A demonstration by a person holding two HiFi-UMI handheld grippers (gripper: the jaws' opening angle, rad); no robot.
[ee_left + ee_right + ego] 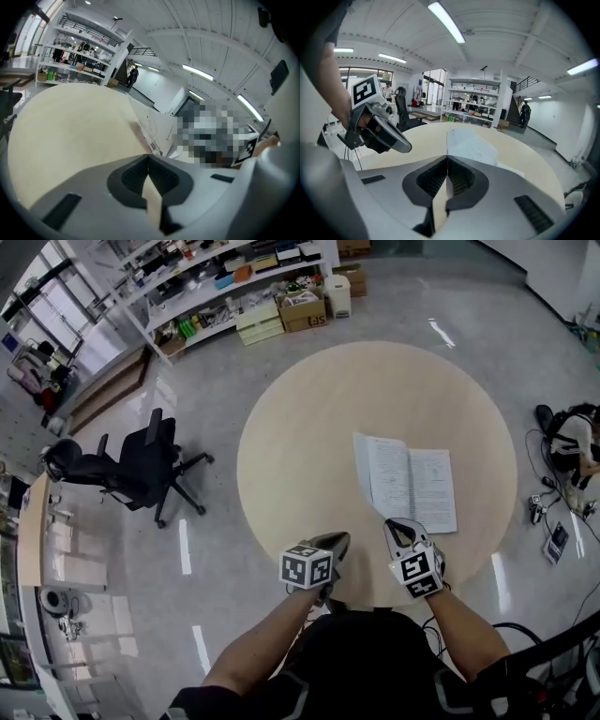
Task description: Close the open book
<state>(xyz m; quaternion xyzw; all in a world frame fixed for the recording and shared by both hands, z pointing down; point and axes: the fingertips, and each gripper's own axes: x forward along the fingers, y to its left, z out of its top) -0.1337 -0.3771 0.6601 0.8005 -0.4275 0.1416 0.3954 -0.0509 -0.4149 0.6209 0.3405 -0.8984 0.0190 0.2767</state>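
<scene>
The open white book of printed pages point(412, 479) lies on the round pale wooden table point(309, 427), on the person's right side and just beyond the two grippers; its right-hand half rests flat, while its left-hand leaf point(471, 145) stands raised off the table.

The right gripper point(401, 524) sits at the book's near edge; in the right gripper view its fingers are pressed together, and the upright edge of that leaf runs straight into their seam, so they appear to pinch it. The left gripper point(339, 540) hovers just beside it over bare table, well short of the book; its fingers are closed on nothing.

The step in hand looks like the lift of the left half, the start of the fold; the book is not yet closed. The next move probably calls for swinging the pinched leaf over the spine towards the right half, then letting go once it lies flat; a thin sheet may buckle or slip, so the swing should be gentle.
</scene>
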